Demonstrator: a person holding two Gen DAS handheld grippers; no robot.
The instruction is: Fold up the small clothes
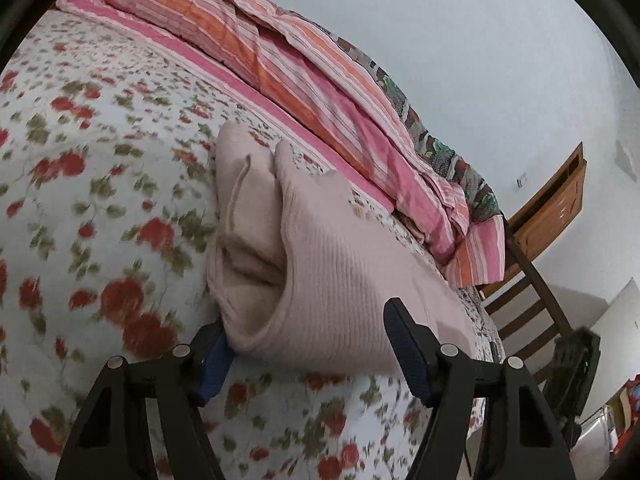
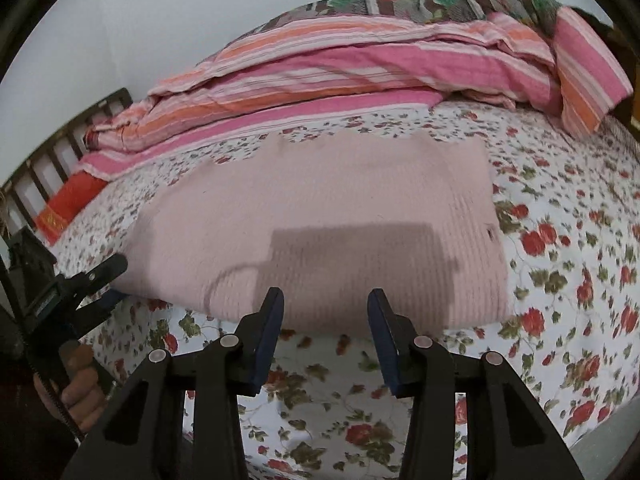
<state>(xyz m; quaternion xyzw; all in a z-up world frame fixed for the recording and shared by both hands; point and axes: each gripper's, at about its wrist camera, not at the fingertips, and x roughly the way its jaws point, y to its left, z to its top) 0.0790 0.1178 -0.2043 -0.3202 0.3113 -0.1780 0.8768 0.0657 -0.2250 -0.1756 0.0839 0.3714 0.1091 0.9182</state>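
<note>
With the pink knit garment [image 2: 320, 220] lying part-folded on the floral bedspread [image 2: 560, 280], the left gripper [image 1: 308, 344] straddles its folded edge, unclamped; the right gripper [image 2: 326, 320] hovers open, empty. Next fold likely needs both pinching that near edge.

A floral-sheeted bed [image 2: 560, 264] carried everything. My pink knit garment [image 2: 320, 208] lay folded just beyond my tongs. A striped quilt [image 2: 360, 64] lay bunched behind it.
</note>
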